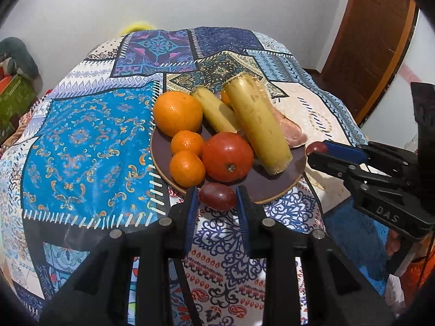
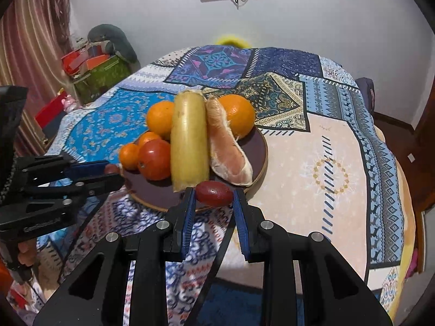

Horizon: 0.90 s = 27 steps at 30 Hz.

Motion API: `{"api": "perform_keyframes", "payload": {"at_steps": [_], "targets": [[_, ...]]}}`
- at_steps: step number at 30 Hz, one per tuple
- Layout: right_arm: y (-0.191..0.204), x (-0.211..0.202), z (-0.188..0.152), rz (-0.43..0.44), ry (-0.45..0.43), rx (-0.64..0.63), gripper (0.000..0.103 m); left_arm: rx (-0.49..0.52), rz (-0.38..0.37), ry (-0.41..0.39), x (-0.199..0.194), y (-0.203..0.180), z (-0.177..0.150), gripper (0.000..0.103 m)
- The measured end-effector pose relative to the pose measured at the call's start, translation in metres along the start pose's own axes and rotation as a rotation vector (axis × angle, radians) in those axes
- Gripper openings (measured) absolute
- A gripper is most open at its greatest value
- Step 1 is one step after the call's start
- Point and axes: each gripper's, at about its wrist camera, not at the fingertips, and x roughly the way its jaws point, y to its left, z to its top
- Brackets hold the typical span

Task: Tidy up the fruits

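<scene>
Both grippers angle down at the plate (image 1: 274, 187); left gripper (image 1: 217, 198) and right gripper (image 2: 214, 194) each have fingers pinching a red grape (image 1: 217, 196) (image 2: 214, 193)

place: home | cues: patchwork tablecloth (image 1: 89, 135), wooden door (image 1: 372, 40)

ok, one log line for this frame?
left hand-held gripper: shut on grape | right hand-held gripper: shut on second grape | both at near rim of plate | fruit piled on plate

Raised lettering "DAS": on the black body of the right gripper (image 1: 316, 150), seen from the left wrist. Lettering on the left gripper (image 2: 112, 172) body: blurred, unreadable.
</scene>
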Motion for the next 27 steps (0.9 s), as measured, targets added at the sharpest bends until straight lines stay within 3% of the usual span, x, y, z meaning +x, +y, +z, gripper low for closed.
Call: {"api": "perform_keyframes", "payload": {"at_steps": [15,18,27], "targets": [[-0.007,0.019,0.002,-0.006,0.031,0.002,0.026,-0.009,-0.014,0.013,0.014,0.001,-0.001,0.028],[-0.009,0.02,0.001,0.001,0.038,0.008,0.033,-0.013,-0.016,0.017,0.012,0.001,-0.002,0.028],[-0.008,-0.017,0.008,-0.003,-0.029,0.03,0.036,-0.042,-0.007,-0.062,-0.039,-0.001,0.001,0.028]]}}
